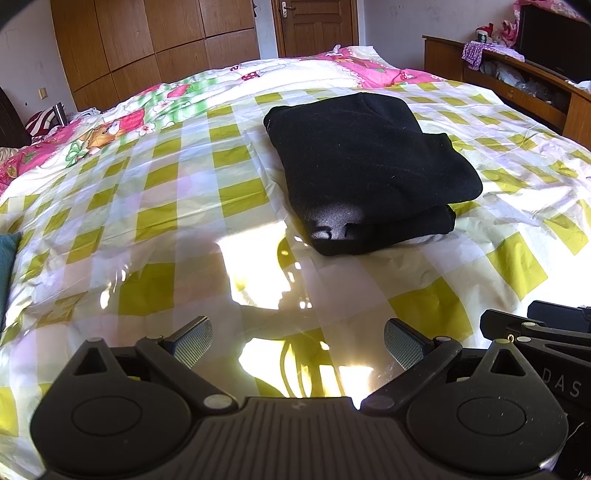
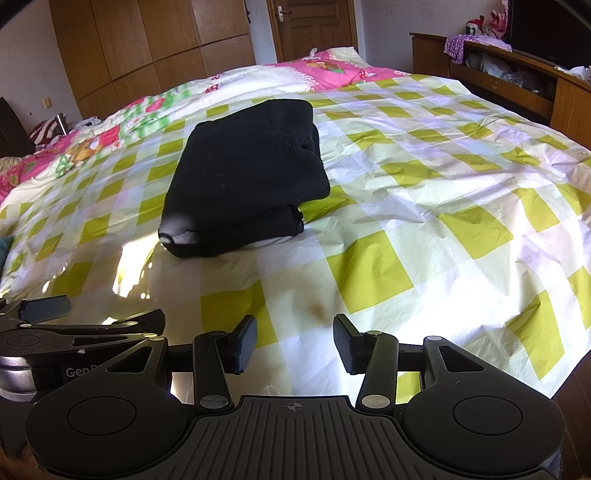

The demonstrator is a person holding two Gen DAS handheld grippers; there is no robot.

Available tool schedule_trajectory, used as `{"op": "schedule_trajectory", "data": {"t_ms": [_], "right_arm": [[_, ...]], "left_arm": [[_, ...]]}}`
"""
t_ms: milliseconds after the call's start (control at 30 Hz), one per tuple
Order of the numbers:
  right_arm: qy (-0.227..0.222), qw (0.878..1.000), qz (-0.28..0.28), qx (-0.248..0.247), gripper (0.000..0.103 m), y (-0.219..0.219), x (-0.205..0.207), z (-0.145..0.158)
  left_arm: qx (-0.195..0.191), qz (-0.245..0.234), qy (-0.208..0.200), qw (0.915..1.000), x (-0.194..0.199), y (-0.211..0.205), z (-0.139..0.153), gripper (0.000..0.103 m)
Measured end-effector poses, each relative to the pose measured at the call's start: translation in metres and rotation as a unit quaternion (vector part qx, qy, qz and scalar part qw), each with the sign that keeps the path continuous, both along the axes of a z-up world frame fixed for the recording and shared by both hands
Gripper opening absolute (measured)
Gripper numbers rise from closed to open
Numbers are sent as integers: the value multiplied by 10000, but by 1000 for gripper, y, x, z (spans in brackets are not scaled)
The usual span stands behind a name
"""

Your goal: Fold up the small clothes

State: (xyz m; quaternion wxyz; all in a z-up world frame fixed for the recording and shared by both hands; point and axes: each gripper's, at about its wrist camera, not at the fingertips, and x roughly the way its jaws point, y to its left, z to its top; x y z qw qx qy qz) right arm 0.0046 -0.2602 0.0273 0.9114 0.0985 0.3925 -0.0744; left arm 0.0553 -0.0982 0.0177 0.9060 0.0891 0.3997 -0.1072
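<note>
Between the spread fingers of the left gripper [image 1: 298,342], only sunlit bedding shows; its ridged pads [image 1: 192,341] hold nothing and hover low over the near edge of the bed. Beside it on the right, the right gripper [image 2: 294,345] hangs likewise, dark pads [image 2: 245,343] parted by a narrower gap and empty, each tool's linkage just visible at the edge of the other's view. Beyond both, well apart from the fingertips, a black garment [image 1: 364,166] lies on the yellow-and-white checked bedspread [image 2: 424,229], already doubled into a thick, roughly rectangular bundle with layered edges facing the cameras. A pink cartoon-print quilt [image 1: 362,68] covers the far end of the bed, with a wooden wardrobe [image 1: 147,40] and a door [image 1: 314,26] behind and a low wooden cabinet [image 2: 517,88] along the right wall. By the look of it, the fold on this piece is finished or nearly so, both tools clear of the cloth. Any further move would likely mean reaching forward again, either to square up the bundle's loose near corner or to set it aside for another item; none is visible.
</note>
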Motion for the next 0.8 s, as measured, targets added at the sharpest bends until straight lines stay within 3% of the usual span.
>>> {"op": "schedule_trajectory", "data": {"t_ms": [800], "right_arm": [[-6,10000,-4,5,45,0,0,0]], "left_arm": [[-48,48,64,10000,1,1,-1,103]]}}
